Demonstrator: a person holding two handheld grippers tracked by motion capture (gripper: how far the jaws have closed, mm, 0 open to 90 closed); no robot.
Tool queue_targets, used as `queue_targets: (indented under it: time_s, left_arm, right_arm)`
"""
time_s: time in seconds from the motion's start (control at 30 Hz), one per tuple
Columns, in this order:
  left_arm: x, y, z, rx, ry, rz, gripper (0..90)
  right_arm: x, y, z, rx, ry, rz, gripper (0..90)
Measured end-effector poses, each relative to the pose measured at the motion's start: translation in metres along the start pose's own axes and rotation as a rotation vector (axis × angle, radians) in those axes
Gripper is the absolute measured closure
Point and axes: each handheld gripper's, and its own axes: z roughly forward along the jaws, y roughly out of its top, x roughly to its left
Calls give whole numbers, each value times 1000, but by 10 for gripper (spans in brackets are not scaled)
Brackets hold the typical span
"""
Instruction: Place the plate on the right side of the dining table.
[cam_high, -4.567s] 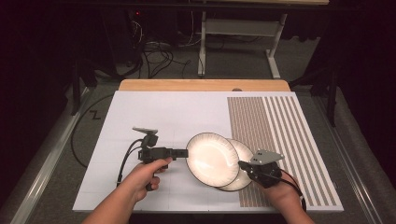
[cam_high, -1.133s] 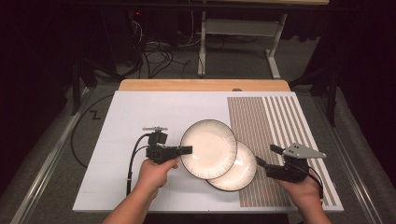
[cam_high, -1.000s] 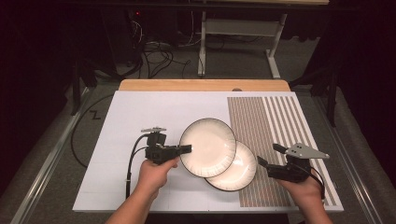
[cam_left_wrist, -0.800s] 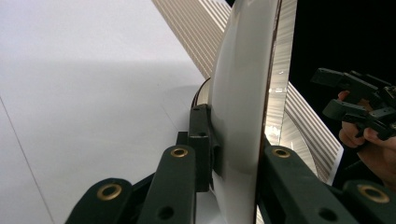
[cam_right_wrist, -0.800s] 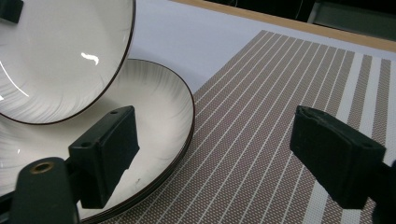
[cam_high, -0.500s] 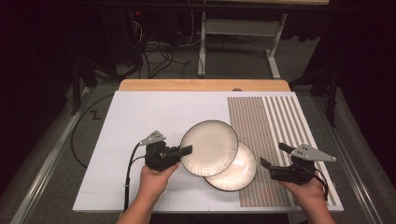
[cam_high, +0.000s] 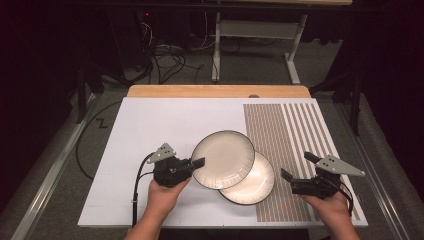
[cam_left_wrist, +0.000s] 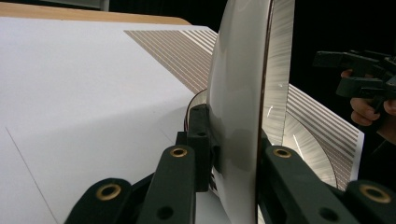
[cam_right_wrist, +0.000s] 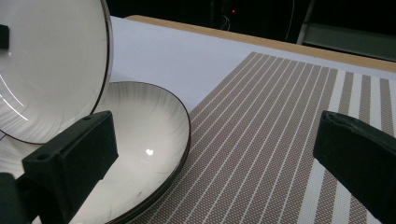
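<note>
Two white plates with dark rims are on the table. The upper plate (cam_high: 223, 159) is tilted up on edge, and my left gripper (cam_high: 198, 163) is shut on its left rim; in the left gripper view the plate (cam_left_wrist: 238, 93) stands upright between the jaws. The lower plate (cam_high: 255, 182) lies flat, half on the striped mat, partly under the upper one. My right gripper (cam_high: 298, 166) hovers to the right of the lower plate (cam_right_wrist: 135, 140), apart from it. Its jaws have just been opening and stand wide with nothing between them.
A white mat (cam_high: 150, 125) covers the table's left and middle. A brown striped mat (cam_high: 290, 130) covers the right part. A wooden table edge (cam_high: 215, 91) runs along the far side. Cables and a desk frame (cam_high: 250, 30) sit on the floor beyond.
My right gripper drew back from the lower plate's right rim and its jaws have spread wider. My left hand has rolled, tipping the held plate more steeply.
</note>
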Motion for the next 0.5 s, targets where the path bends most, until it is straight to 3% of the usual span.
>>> queue_targets:
  time_s: [0.5]
  left_arm:
    - [0,-1,-2,-5,3,14,792]
  right_arm:
    - [22,24,23,12,66,-30,11]
